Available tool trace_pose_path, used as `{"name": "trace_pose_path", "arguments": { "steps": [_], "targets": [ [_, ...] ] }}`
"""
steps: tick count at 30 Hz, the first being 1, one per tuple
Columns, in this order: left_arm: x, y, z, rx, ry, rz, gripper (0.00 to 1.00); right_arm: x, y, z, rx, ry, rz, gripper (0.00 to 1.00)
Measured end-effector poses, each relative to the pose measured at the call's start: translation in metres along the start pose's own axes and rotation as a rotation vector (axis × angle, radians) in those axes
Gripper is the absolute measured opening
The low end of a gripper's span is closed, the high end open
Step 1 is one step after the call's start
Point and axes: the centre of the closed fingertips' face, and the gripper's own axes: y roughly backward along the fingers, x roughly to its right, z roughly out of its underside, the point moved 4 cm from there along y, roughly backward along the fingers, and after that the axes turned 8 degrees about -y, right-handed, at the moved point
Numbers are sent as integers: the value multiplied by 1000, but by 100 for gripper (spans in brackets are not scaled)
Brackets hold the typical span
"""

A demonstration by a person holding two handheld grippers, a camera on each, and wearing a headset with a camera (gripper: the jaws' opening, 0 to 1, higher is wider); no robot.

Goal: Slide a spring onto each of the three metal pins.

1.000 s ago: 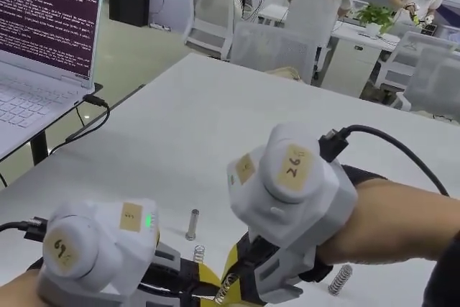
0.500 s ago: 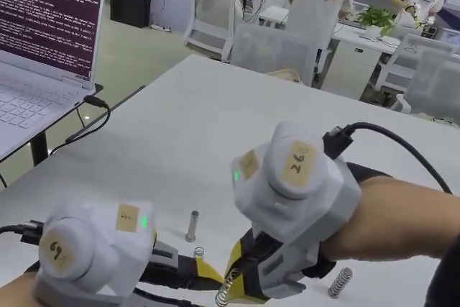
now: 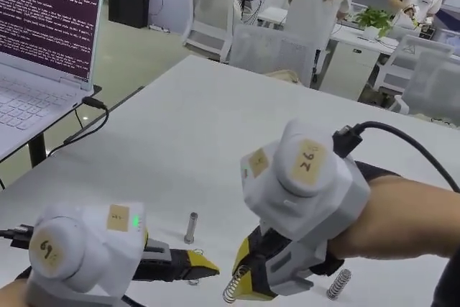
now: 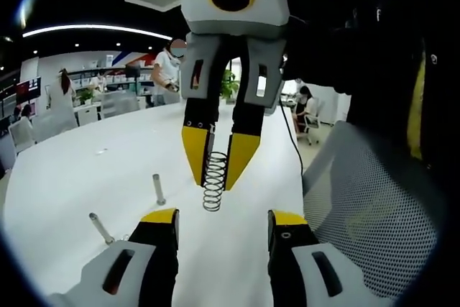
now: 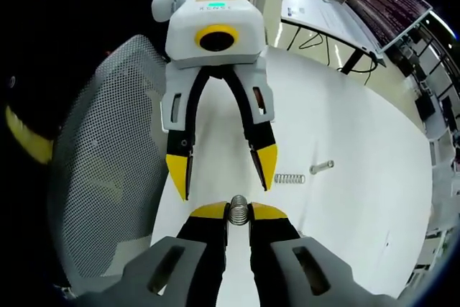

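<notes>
The two tools have just drawn apart. The right tool (image 3: 244, 285) is clamped on the upper coils of a spring (image 4: 213, 182), which hangs free below its yellow tips, above the white counter (image 3: 215, 127). The left tool (image 4: 223, 219), a moment ago up against that spring, now sits back with its jaws wide apart and empty. The spring looks ready to be lowered onto a pin. A bare upright pin (image 3: 192, 226) stands just beyond the left tool's tips, which lie close to the likely path. A second pin (image 4: 100, 227) leans nearby. A loose spring (image 3: 338, 283) lies near the right forearm. A laptop (image 3: 43, 34) sits far left.
</notes>
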Motion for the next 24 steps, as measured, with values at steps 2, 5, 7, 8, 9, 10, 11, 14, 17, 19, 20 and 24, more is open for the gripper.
{"name": "trace_pose_path", "arguments": {
  "steps": [2, 5, 7, 8, 9, 10, 11, 14, 17, 19, 20, 24],
  "targets": [
    [0, 1, 0, 5, 10, -5, 52, 1, 1, 1, -2, -3, 1, 8],
    [-1, 3, 0, 12, 35, -11, 60, 3, 2, 2, -2, -8, 7, 8],
    [0, 4, 0, 16, 41, -15, 64, 3, 3, 3, -2, -9, 9, 8],
    [0, 4, -1, 21, 44, -14, 66, 4, 3, 4, -3, -11, 12, 8],
    [0, 5, -1, 21, 45, -18, 67, 5, 4, 4, -5, -11, 14, 8],
    [0, 5, 0, 18, 45, -22, 69, 5, 4, 5, -6, -11, 16, 8],
    [0, 5, 0, 16, 44, -24, 70, 5, 4, 5, -7, -11, 17, 8],
    [-1, 7, 2, 13, 46, -31, 70, 8, 6, 6, -6, -15, 21, 8],
    [-2, 10, 1, 20, 52, -45, 73, 11, 8, 6, -6, -19, 26, 8],
    [-2, 12, 2, 19, 52, -50, 73, 13, 10, 7, -8, -20, 31, 8],
    [-2, 13, 3, 16, 52, -52, 73, 14, 11, 8, -9, -21, 33, 8],
    [-2, 17, 5, 17, 55, -64, 73, 21, 17, 12, -17, -27, 54, 8]
  ]
}}
